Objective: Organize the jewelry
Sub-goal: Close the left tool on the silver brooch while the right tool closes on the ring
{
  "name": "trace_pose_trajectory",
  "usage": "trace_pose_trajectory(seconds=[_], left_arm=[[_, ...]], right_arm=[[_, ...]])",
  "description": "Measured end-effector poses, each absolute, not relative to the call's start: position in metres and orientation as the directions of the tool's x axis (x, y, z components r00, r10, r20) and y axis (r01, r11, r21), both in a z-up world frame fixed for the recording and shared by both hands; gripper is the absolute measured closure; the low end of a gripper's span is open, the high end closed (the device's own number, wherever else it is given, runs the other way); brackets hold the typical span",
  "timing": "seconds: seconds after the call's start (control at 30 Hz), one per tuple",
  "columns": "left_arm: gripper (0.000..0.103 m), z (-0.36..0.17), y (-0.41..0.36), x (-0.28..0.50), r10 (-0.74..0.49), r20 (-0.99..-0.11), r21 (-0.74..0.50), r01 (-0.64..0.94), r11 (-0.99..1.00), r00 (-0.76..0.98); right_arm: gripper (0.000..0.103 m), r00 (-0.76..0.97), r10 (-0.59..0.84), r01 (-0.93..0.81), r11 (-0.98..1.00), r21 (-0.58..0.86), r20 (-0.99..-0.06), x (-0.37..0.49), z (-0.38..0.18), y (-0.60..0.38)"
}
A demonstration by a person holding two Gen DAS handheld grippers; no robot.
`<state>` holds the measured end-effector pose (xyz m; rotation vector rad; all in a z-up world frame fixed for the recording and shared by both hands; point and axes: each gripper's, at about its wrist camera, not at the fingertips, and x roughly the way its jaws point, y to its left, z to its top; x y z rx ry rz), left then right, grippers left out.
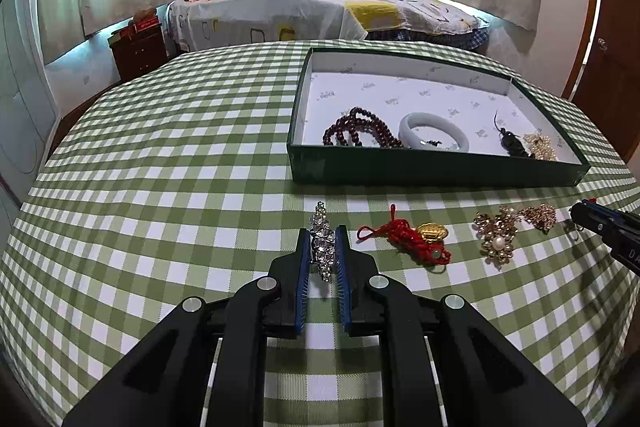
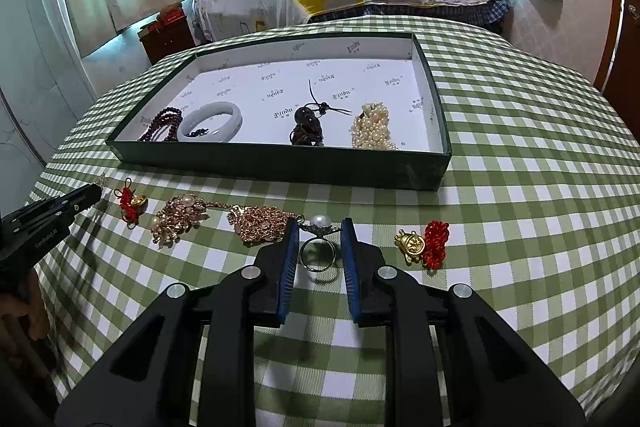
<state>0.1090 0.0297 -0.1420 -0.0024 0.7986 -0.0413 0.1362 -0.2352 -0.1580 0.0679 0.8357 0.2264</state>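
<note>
My left gripper (image 1: 323,233) is shut on a silver rhinestone clip (image 1: 322,247), held just above the checked tablecloth. My right gripper (image 2: 320,227) is open around a pearl ring (image 2: 319,243) that lies on the cloth; the pads stand a little apart from it. A green box (image 1: 436,171) with a white lining holds dark red beads (image 1: 360,129), a white jade bangle (image 1: 434,131), a dark pendant (image 2: 306,125) and a pearl strand (image 2: 374,127). On the cloth lie a red knot with a gold charm (image 1: 416,239) and a gold pearl brooch with chain (image 1: 500,235).
A second gold charm with a red knot (image 2: 424,241) lies right of my right gripper. The left gripper (image 2: 86,195) shows at the left edge of the right wrist view. A bed (image 1: 320,7) and a nightstand (image 1: 138,49) stand behind the table.
</note>
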Motion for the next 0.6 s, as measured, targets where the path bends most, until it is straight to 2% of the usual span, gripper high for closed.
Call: trace_pose_trajectory(seconds=[0.6], left_arm=[[0.09, -0.096, 0.003, 0.118, -0.127, -0.656, -0.068, 0.109, 0.992, 0.744]], right_arm=[[0.082, 0.697, 0.262, -0.199, 0.965, 0.171, -0.667, 0.138, -0.116, -0.236]])
